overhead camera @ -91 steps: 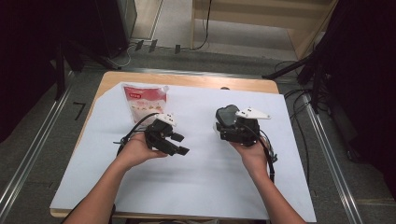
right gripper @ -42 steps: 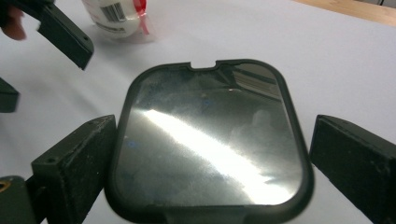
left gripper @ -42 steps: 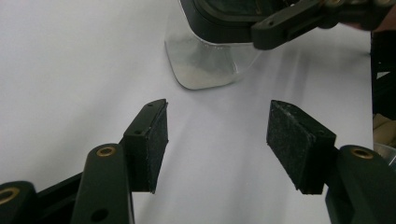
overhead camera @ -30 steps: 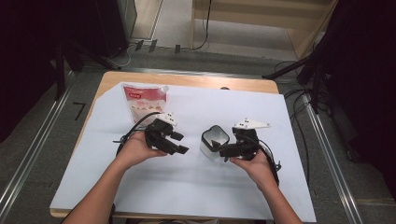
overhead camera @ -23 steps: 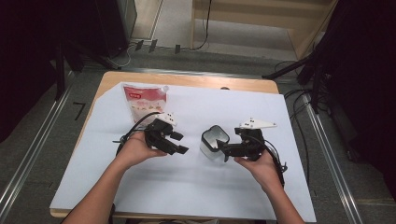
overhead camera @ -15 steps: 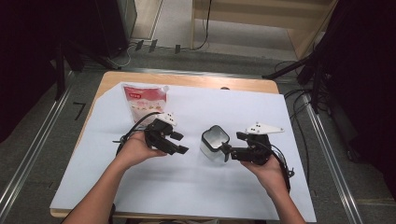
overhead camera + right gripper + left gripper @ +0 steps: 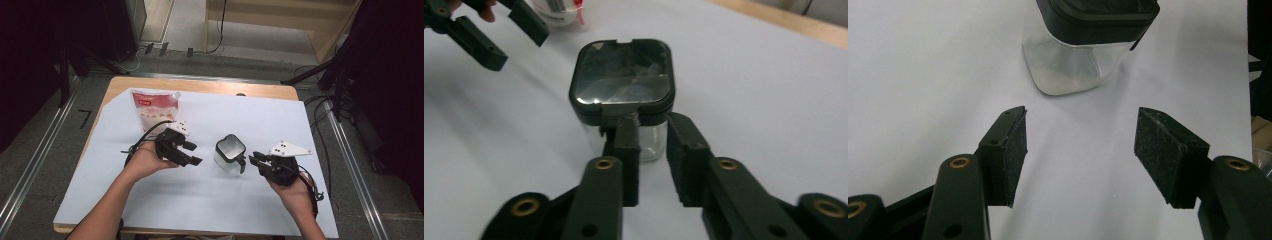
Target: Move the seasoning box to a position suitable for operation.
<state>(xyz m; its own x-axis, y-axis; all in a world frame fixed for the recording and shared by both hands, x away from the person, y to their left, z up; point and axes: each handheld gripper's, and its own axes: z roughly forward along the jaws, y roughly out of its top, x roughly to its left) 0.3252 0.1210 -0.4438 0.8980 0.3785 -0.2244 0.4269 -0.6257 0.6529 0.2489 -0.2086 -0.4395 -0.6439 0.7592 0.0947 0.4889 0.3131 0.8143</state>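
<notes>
A clear square container (image 7: 230, 152) with a black lid stands upright on the white sheet, between the two grippers. My right gripper (image 7: 254, 160) sits just to its right. Its jaws have just been closing and stand a narrow gap apart with nothing between them. In the right gripper view the container (image 7: 624, 80) stands just past the tips of that gripper (image 7: 651, 125). My left gripper (image 7: 194, 154) rests to the container's left and points at it, open. In the left gripper view its jaws (image 7: 1082, 120) are spread wide, short of the container (image 7: 1073, 70).
A red and white pouch (image 7: 152, 107) lies at the back left of the white paper sheet (image 7: 250, 210) that covers the wooden table (image 7: 200, 85). The left gripper (image 7: 516, 47) and the pouch (image 7: 556, 10) show at the top left of the right gripper view.
My right gripper let go of the container, drew back to the right and brought its jaws close together. The container stays where it stood. The left gripper has not moved.
</notes>
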